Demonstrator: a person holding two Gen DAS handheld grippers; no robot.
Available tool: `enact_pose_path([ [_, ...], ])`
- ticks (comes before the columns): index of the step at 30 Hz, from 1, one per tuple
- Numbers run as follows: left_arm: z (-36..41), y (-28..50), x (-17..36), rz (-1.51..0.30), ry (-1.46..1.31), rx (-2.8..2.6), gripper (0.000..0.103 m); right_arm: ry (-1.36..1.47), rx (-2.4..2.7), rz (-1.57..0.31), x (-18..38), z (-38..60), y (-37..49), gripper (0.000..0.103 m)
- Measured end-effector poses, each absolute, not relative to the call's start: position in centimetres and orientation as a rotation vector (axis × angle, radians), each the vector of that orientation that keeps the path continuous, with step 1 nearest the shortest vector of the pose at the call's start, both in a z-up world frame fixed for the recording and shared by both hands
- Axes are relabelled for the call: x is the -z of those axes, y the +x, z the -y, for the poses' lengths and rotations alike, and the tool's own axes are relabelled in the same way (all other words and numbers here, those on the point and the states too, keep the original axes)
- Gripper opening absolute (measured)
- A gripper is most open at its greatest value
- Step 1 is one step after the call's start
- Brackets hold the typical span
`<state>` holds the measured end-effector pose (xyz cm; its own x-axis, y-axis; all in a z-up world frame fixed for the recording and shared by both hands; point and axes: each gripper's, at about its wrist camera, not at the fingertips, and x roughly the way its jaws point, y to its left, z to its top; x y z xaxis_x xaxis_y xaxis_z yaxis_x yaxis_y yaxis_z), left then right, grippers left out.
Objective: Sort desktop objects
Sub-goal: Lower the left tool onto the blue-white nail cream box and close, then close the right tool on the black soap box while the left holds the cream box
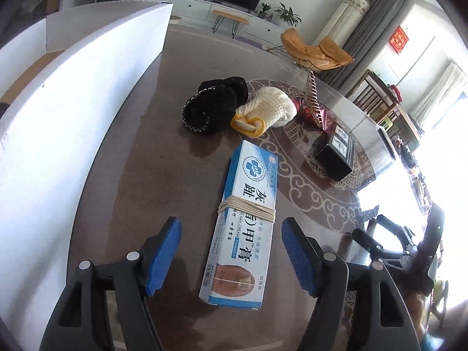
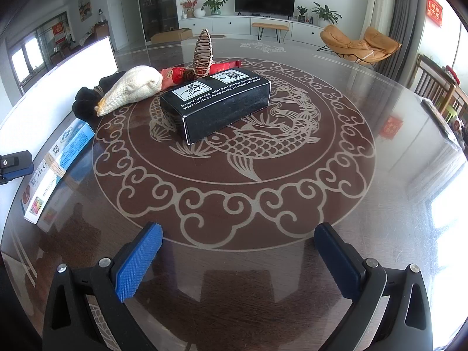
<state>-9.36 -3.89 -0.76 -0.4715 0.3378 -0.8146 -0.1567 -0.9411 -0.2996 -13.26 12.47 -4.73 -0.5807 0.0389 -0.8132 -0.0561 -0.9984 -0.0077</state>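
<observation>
A blue-and-white cream box (image 1: 244, 225) bound with string lies flat on the round glass table; it also shows in the right wrist view (image 2: 55, 161). My left gripper (image 1: 231, 231) is open, its blue pads on either side of the box's near half, apart from it. Beyond lie black knit gloves (image 1: 213, 105), a cream knit glove (image 1: 266, 108), a red packet (image 1: 307, 111) with a beaded ornament (image 1: 313, 96), and a black box (image 1: 336, 152). My right gripper (image 2: 238, 239) is open and empty, well short of the black box (image 2: 216, 105).
A white open bin wall (image 1: 73, 117) stands along the table's left side, also in the right wrist view (image 2: 58, 87). The table rim (image 2: 438, 146) curves on the right. Chairs and furniture stand beyond the table.
</observation>
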Motion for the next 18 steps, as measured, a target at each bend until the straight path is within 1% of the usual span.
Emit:
enact_pose_path([
  [2, 2.3, -9.9, 1.6, 0.087, -1.441, -2.488, 0.073, -1.412, -2.746, -0.029, 4.7, -12.5, -13.3, 0.103],
  [4, 1.0, -10.1, 1.9, -0.071, -1.398, -2.541, 0.077, -1.412, -2.746, -0.029, 4.7, -12.5, -13.3, 0.103],
  [5, 0.3, -10.5, 2.3, -0.127, -1.405, -2.546, 0.081, -1.412, -2.746, -0.029, 4.8, -12.5, -13.3, 0.103],
  [6, -0.3, -10.6, 2.5, -0.183, -1.399, -2.56, 0.088, -1.412, -2.746, -0.029, 4.8, -12.5, -13.3, 0.103],
  [7, -0.6, -10.7, 2.6, -0.209, -1.379, -2.578, 0.092, -1.412, -2.746, -0.029, 4.7, -12.5, -13.3, 0.103],
  [9, -0.5, -11.0, 2.9, -0.196, -1.381, -2.6, 0.103, -1.412, -2.746, -0.029, 4.8, -12.5, -13.3, 0.103],
  [10, -0.1, -11.3, 3.1, -0.153, -1.394, -2.603, 0.103, -1.412, -2.746, -0.029, 4.8, -12.5, -13.3, 0.103],
  [12, 0.5, -11.4, 3.1, -0.127, -1.382, -2.634, 0.103, -1.412, -2.746, -0.029, 4.8, -12.5, -13.3, 0.103],
  [18, 0.6, -11.3, 3.2, -0.134, -1.37, -2.642, 0.103, -1.411, -2.746, -0.029, 4.8, -12.5, -13.4, 0.103],
])
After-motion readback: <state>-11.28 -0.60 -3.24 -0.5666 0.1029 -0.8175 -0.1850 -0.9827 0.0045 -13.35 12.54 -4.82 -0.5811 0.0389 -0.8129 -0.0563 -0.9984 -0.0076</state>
